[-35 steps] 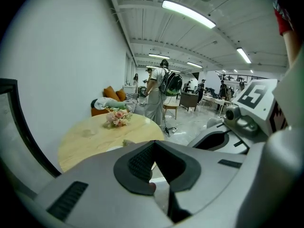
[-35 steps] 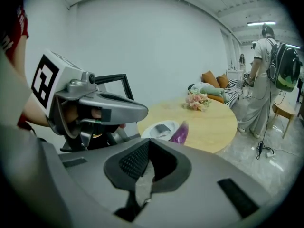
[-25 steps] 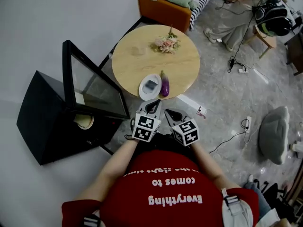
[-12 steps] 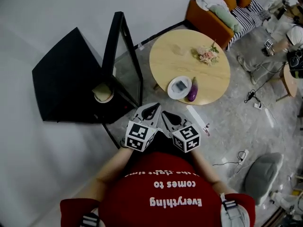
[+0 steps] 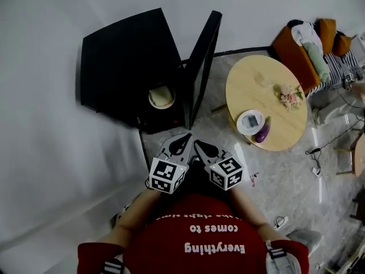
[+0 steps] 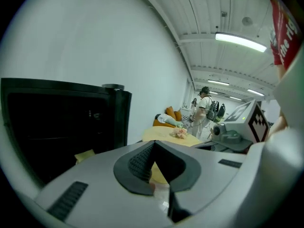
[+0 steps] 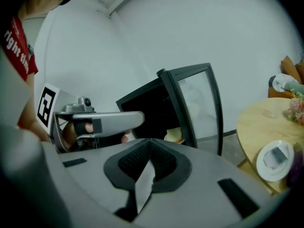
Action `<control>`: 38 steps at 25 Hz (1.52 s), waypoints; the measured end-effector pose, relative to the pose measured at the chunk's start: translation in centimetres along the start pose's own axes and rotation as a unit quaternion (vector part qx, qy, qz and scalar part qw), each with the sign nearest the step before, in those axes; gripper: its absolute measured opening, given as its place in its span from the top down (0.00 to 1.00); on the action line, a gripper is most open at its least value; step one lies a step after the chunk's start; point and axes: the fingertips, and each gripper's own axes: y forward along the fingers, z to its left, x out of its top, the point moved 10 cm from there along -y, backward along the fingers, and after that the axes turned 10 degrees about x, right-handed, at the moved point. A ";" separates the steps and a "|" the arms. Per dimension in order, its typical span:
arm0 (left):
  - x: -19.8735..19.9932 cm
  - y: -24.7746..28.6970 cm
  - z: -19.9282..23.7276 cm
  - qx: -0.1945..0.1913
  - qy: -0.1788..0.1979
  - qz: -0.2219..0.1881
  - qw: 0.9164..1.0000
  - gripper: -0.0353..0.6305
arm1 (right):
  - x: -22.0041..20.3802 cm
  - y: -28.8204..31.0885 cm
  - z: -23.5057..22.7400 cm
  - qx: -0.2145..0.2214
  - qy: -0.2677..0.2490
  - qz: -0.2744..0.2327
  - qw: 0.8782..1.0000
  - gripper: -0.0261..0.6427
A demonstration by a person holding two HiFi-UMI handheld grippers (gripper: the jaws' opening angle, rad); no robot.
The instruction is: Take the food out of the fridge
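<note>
A small black fridge (image 5: 122, 59) stands on the floor with its glass door (image 5: 202, 56) swung open. Inside lies a pale round food item (image 5: 161, 97), also seen past the door as food (image 7: 175, 135) and as a yellowish food edge (image 6: 85, 154). My left gripper (image 5: 183, 138) and right gripper (image 5: 197, 144) are side by side close to my body, pointing at the fridge opening, a short way from it. Both are shut with nothing between their jaws. On the round wooden table (image 5: 285, 138) at the right lie a white plate (image 5: 251, 120) and a purple eggplant (image 5: 263, 132).
A bunch of flowers (image 5: 288, 95) lies on the table. An orange sofa (image 5: 296, 50) with cloths stands behind it. Cables (image 5: 316, 153) lie on the floor at the right. A person (image 6: 202, 112) stands far back. A white wall runs along the left.
The view and both grippers have swung from the table over to the fridge, which now lies straight ahead. The jaws stayed shut and empty.
</note>
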 end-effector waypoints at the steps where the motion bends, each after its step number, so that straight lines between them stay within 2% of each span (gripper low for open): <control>1: -0.2 -0.6 0.6 0.014 -0.009 -0.002 1.000 0.94 | 0.0 0.7 0.3 0.011 0.003 0.004 1.000 0.94; 5: -0.9 -2.9 3.2 0.067 -0.042 -0.010 0.997 0.94 | 0.0 4.0 1.1 0.054 0.020 0.017 0.998 0.94; 12: -2.5 -4.5 7.5 0.131 -0.063 -0.015 0.989 0.94 | -0.8 9.2 0.9 0.094 0.055 0.031 0.994 0.94; 20: -3.7 -4.7 10.7 0.157 -0.061 -0.023 0.985 0.94 | -1.5 13.6 -0.3 0.109 0.087 0.001 0.990 0.94; 25: -5.9 -4.1 11.9 0.162 -0.046 -0.007 0.986 0.94 | -2.7 15.8 -1.6 0.106 0.115 0.004 0.988 0.94; 29: -7.6 -2.9 12.7 0.169 -0.033 0.018 0.985 0.94 | -3.8 17.1 -3.3 0.082 0.137 0.005 0.987 0.94; 35: -10.9 -0.6 14.3 0.180 -0.049 0.035 0.982 0.94 | -6.1 19.1 -6.0 0.043 0.166 0.010 0.985 0.94; 38: -12.4 0.5 14.9 0.179 -0.052 0.041 0.982 0.94 | -7.0 20.2 -7.1 0.037 0.185 0.009 0.982 0.81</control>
